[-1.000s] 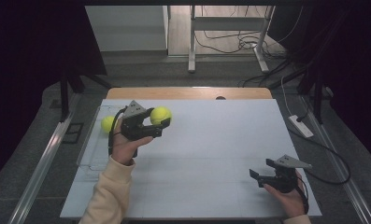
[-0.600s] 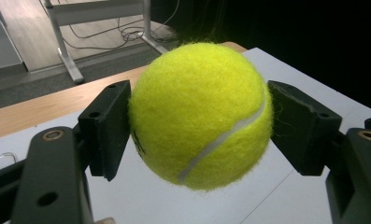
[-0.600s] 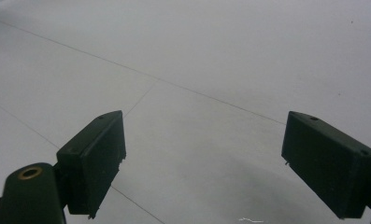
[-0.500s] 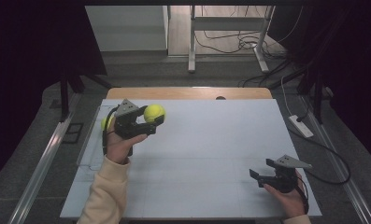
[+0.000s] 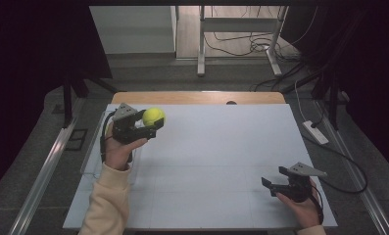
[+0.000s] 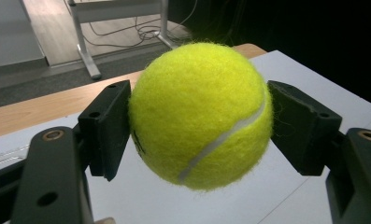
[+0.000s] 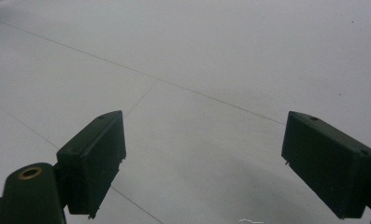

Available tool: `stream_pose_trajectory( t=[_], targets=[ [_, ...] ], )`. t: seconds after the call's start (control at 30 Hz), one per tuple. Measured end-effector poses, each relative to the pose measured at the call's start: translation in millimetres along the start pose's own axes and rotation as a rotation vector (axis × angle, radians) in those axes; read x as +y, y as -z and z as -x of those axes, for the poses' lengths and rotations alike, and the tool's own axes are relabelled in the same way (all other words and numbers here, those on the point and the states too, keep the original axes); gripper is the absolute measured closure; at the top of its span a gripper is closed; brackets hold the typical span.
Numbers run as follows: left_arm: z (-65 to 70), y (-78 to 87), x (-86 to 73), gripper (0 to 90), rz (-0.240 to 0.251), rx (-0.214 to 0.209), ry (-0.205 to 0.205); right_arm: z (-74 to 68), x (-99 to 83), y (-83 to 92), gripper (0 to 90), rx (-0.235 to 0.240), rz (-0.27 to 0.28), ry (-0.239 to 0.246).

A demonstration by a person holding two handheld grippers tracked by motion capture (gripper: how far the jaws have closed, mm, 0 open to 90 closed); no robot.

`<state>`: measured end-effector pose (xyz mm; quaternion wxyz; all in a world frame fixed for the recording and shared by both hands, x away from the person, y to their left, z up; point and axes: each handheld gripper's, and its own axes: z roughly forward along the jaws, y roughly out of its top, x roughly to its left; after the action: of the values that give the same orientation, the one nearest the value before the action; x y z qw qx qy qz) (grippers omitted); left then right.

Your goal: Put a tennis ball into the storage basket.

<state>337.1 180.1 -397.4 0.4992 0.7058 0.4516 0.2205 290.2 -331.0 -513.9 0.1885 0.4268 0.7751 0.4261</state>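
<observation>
A yellow tennis ball (image 5: 154, 116) hangs above the far left part of the white table (image 5: 221, 147). My left gripper (image 5: 152, 123) is shut on it. In the left gripper view the ball (image 6: 199, 112) sits between the two black pads (image 6: 107, 126), which press on its sides. My right gripper (image 5: 272, 183) rests low near the table's front right corner, held by a hand. Its jaws stand wide apart in the right gripper view, where the right gripper (image 7: 202, 158) has nothing but bare white tabletop between its pads (image 7: 96, 158).
A clear plastic tray (image 5: 90, 152) lies along the table's left edge, under the left hand. A wooden strip (image 5: 197, 97) runs along the far edge. On the floor to the right lie a white power strip (image 5: 315, 132) and cables.
My left gripper has carried the tennis ball a little to the left. A second yellow ball seen by the tray earlier is now hidden behind the hand. The right gripper has kept still.
</observation>
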Motion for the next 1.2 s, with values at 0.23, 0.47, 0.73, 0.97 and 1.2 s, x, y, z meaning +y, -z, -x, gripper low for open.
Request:
stream_pose_trajectory(
  t=[0.23,0.47,0.73,0.97,1.2],
  targets=[
    [-7.0,3.4,-1.3,27.4,-0.003,0.033,0.01,-0.2,0.0,-0.1,13.7,0.0,-0.001,0.002],
    [-15.9,4.7,-3.8,27.4,-0.014,0.079,0.021,-0.5,0.1,0.0,13.7,0.001,-0.001,0.0],
    [-22.8,8.8,-5.9,27.4,-0.021,0.109,0.03,-0.6,0.3,0.2,13.7,0.001,0.0,-0.001],
    [-24.2,19.1,-6.1,27.4,-0.016,0.115,0.034,-1.9,1.5,0.4,13.7,-0.002,0.001,-0.005],
    [-31.1,30.1,-10.0,27.4,-0.026,0.134,0.037,-2.8,2.9,0.1,13.7,0.003,0.009,-0.007]
  ],
)
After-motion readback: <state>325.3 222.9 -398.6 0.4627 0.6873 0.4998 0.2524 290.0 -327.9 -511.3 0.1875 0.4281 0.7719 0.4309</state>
